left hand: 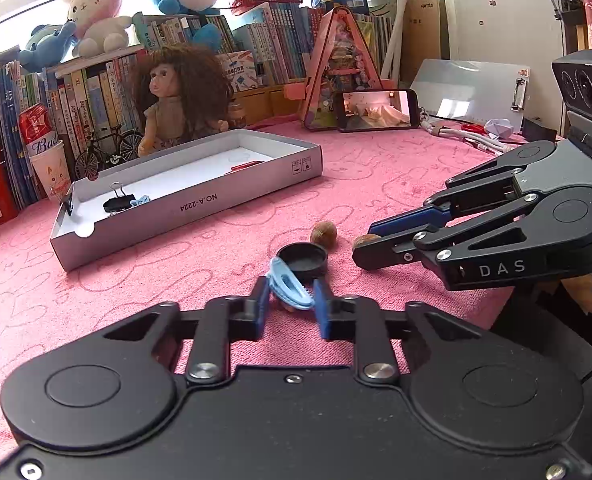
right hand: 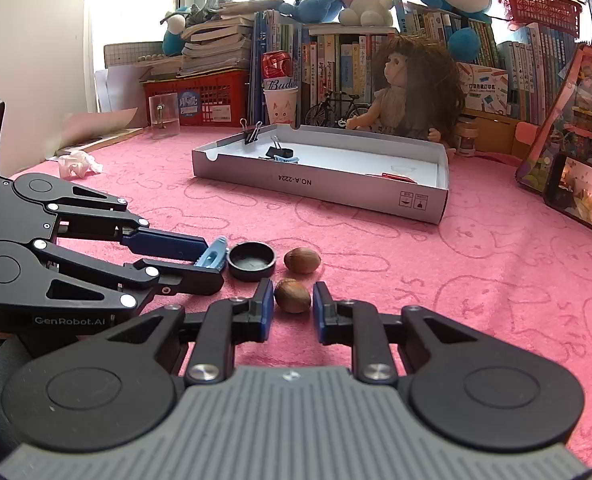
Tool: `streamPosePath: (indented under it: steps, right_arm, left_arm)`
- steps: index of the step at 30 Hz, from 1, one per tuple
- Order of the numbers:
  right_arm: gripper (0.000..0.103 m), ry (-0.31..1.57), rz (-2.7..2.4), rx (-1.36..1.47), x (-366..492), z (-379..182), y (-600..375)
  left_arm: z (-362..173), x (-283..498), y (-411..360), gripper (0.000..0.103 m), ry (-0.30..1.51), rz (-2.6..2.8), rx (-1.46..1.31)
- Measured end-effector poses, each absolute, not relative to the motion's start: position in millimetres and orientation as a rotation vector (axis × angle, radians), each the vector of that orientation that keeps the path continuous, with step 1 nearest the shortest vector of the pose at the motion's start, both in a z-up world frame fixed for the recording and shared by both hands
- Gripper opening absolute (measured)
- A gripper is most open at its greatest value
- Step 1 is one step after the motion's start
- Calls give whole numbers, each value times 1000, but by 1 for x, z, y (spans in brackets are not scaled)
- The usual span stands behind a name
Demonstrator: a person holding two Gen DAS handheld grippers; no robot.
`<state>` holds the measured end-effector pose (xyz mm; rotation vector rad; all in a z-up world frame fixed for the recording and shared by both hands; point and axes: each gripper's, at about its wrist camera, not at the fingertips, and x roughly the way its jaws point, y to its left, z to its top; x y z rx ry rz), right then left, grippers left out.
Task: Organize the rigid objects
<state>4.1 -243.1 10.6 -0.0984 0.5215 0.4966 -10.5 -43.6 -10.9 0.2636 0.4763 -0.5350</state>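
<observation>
My left gripper (left hand: 289, 288) is shut on a light blue plastic clip (left hand: 287, 286) low over the pink cloth; the right wrist view shows the clip (right hand: 212, 258) pinched at its fingertips. A black round cap (left hand: 303, 260) sits just beyond the clip. My right gripper (right hand: 293, 292) is shut on a brown nut (right hand: 291, 296) resting on the cloth. A second nut (right hand: 302, 260) lies free behind it, right of the cap (right hand: 251, 261). The grey shallow box (left hand: 199, 204) at the back left holds black binder clips (left hand: 117, 202), a blue clip and a red item (left hand: 247, 166).
A doll (left hand: 179, 96), a toy bicycle (left hand: 103, 152), a paper cup (left hand: 53, 172) and rows of books stand behind the box. A phone (left hand: 380, 110) leans at the back right beside cables and scissors. A crumpled tissue (right hand: 77, 164) lies at the far left.
</observation>
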Motion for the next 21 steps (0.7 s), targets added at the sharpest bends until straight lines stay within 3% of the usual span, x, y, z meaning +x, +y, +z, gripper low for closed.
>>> streamPosePath:
  steps: [21]
  right_arm:
    - [21,494,383,-68,20,22,-254]
  left_arm:
    - [10,23,-23,16,484,-381,146]
